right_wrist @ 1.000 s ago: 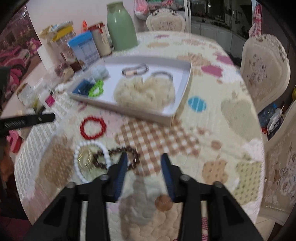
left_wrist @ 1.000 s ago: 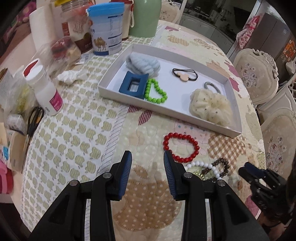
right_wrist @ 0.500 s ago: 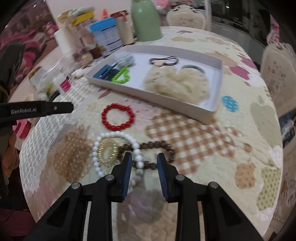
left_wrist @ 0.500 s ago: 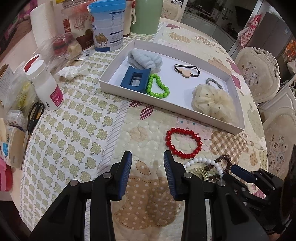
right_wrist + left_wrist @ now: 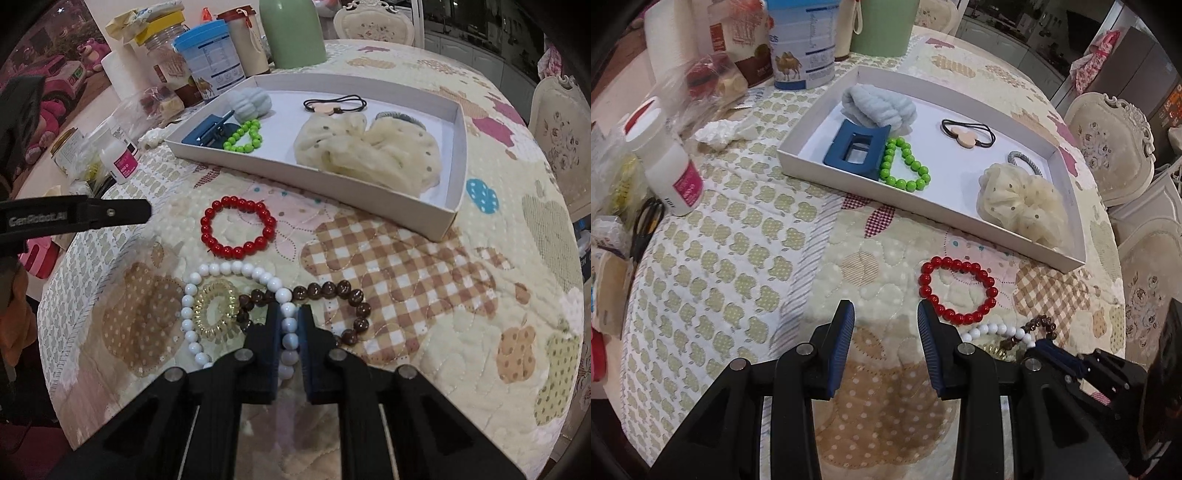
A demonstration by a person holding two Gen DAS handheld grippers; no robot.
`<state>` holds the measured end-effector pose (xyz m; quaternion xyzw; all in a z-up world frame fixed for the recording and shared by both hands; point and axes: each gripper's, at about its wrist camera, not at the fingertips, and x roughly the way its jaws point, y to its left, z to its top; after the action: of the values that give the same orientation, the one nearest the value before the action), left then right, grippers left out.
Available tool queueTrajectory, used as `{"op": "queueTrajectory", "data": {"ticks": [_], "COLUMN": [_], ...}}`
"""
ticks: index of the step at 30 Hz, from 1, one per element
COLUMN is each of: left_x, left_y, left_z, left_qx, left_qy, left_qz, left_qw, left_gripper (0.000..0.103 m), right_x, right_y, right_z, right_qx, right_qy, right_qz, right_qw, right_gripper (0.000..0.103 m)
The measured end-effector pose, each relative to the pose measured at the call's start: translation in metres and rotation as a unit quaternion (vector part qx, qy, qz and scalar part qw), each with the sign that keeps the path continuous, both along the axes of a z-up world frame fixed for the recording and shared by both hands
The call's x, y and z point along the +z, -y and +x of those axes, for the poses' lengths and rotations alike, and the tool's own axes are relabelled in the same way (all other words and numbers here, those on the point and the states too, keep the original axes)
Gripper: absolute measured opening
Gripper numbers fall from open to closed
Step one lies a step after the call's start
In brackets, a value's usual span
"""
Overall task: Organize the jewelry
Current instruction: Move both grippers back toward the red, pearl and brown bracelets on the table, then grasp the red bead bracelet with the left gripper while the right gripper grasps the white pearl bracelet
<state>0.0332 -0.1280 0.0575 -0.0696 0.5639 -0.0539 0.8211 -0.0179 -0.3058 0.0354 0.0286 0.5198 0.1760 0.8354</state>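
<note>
Left wrist view shows the left claw (image 5: pixel 885 323) spread wide, holding nothing, above the quilted counter (image 5: pixel 738 240). Just right of it lies the red bead bracelet (image 5: pixel 958 290), and beyond, the white tray (image 5: pixel 931 208) holds a blue hair clip (image 5: pixel 855 149), a green bead bracelet (image 5: pixel 905 166) and a cream scrunchie (image 5: pixel 1021 201). In the right wrist view, a clear coil hair tie (image 5: pixel 216 308) lies inside the loop of the white bead bracelet (image 5: pixel 236 269). The right claw (image 5: pixel 289 325) is pressed onto that bracelet's right side, beads pinched between its pads. A brown bead bracelet (image 5: pixel 332 291) crosses the white one near the tips.
</note>
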Motion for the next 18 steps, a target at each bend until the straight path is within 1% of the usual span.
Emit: {"op": "queueTrajectory", "data": {"ticks": [4, 11, 14, 17, 18], "left_x": [-0.008, -0.027, -0.037, -0.037, -0.037], "left_y": [0.01, 0.02, 0.025, 0.031, 0.032], "left_z": [0.011, 0.031, 0.037, 0.039, 0.039], "left_qx": [-0.011, -0.022, -0.03, -0.036, -0.038], "left_qy": [-0.009, -0.023, -0.032, -0.015, -0.011], "left_qz": [-0.001, 0.012, 0.021, 0.03, 0.028], "left_qw": [0.9999, 0.9994, 0.9988, 0.9988, 0.9988], "left_gripper": [0.027, 0.027, 0.027, 0.026, 0.025], "right_x": [0.008, 0.016, 0.019, 0.023, 0.024], "right_y": [0.002, 0.006, 0.007, 0.007, 0.007], "right_z": [-0.005, -0.011, -0.013, -0.014, -0.014], "right_qx": [0.002, 0.001, 0.0, 0.0, 0.0], "right_qy": [0.009, 0.016, 0.017, 0.017, 0.018], "right_qz": [0.006, 0.014, 0.026, 0.04, 0.042], "right_qw": [1.0, 1.0, 1.0, 0.999, 0.999], "right_gripper": [0.009, 0.01, 0.01, 0.01, 0.01]}}
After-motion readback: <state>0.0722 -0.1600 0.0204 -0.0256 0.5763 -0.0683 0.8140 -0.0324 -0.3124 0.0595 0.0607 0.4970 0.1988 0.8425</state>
